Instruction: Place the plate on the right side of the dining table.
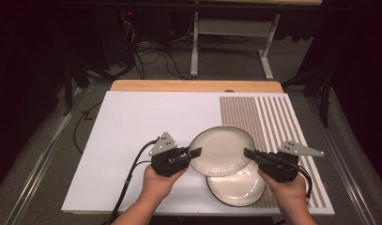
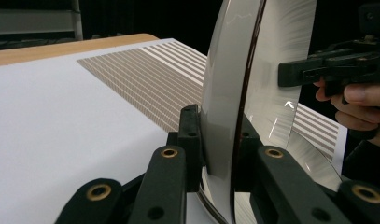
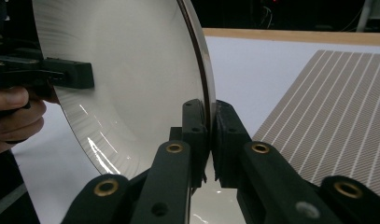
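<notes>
A white plate with a dark rim [image 1: 221,150] hangs tilted just above the white mat. My left gripper [image 1: 194,153] is shut on its left rim, and my right gripper [image 1: 248,153] is shut on its right rim. A second, similar plate [image 1: 238,190] lies flat on the mat below it, partly covered. In the left gripper view the jaws [image 2: 219,135] pinch the plate's edge [image 2: 225,93], with the right gripper [image 2: 295,72] clamped on the far rim. In the right gripper view the jaws [image 3: 208,116] clamp the plate [image 3: 131,84], and the left gripper [image 3: 75,74] holds the opposite side.
The white mat [image 1: 141,126] covers a wooden table [image 1: 193,86]. A brown striped patch [image 1: 268,117] fills the mat's right part. Beyond the table, a white metal frame [image 1: 231,28] and cables lie on the grey floor.
</notes>
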The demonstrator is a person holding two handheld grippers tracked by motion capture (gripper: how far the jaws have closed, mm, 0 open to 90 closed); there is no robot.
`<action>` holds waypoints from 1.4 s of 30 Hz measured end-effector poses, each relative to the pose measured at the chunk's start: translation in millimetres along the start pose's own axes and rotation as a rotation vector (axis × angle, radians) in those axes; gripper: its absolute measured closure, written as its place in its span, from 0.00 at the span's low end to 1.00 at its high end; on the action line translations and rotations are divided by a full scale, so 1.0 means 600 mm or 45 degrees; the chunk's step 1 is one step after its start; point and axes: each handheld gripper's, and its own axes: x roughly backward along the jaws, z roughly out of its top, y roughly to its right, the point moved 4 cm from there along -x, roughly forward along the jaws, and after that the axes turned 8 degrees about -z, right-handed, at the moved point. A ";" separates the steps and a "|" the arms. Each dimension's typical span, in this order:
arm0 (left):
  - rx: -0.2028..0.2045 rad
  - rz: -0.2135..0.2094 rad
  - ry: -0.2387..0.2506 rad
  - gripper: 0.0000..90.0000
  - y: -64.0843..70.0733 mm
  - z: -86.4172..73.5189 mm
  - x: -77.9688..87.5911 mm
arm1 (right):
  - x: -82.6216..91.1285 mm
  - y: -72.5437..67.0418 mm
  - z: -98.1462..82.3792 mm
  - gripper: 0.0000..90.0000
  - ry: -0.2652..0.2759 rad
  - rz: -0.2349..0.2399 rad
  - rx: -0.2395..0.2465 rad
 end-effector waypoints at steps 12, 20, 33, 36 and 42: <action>-0.013 0.034 -0.004 0.89 -0.005 0.037 -0.044 | 0.016 0.040 0.025 0.96 0.052 -0.072 0.008; 0.125 -0.015 0.051 0.89 0.001 0.056 -0.096 | 0.026 0.073 0.032 0.97 0.083 -0.117 -0.017; -0.019 -0.007 -0.060 0.88 -0.022 0.080 -0.171 | 0.046 0.131 0.032 0.97 0.123 -0.213 -0.071; -0.031 -0.006 -0.076 0.88 -0.020 0.086 -0.189 | 0.052 0.147 0.032 0.97 0.132 -0.236 -0.085; -0.029 -0.008 -0.096 0.86 -0.019 0.091 -0.229 | 0.066 0.173 0.026 0.97 0.138 -0.283 -0.110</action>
